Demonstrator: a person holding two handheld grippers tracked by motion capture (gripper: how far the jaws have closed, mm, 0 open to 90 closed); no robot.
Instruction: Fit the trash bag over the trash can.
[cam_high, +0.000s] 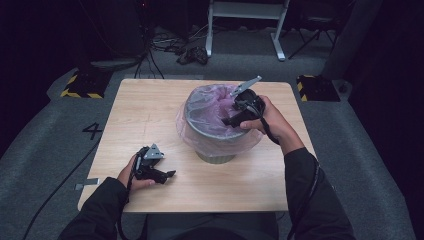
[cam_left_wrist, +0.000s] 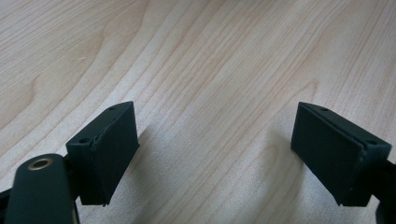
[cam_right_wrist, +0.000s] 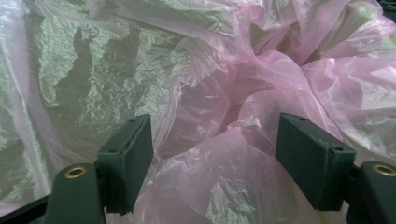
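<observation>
**Reaching into the lined bin**

Dipping into the bin (cam_high: 216, 131), your right gripper (cam_high: 234, 119) sits at the rim's 3 o'clock side, jaws pointed in toward the middle; your right hand (cam_high: 267, 120) holds it from outside the rim; the grey plate on top sticks up toward 12 o'clock. In the right gripper view the jaws stand wide apart; pink bag (cam_right_wrist: 224, 140) film bulges up between them, but neither pad clearly presses on it, so you have hold of nothing that shows. The bag lines the inside of the bin, crumpled and bunched toward the centre, and its edge folds out over the rim and hangs down the outer wall; through the thin film the grey wall shows at 9 o'clock in that view.

The bin stands upright on the table (cam_high: 150, 115), a little past centre toward 1 o'clock.

Your left gripper (cam_high: 167, 175) lies well apart from the bin, at about 7 o'clock on the table, in your left hand (cam_high: 131, 175), jaws pointing toward 3 o'clock; in the left gripper view its jaws are spread wide over bare wood grain, just above or on the tabletop, with nothing between them.
</observation>
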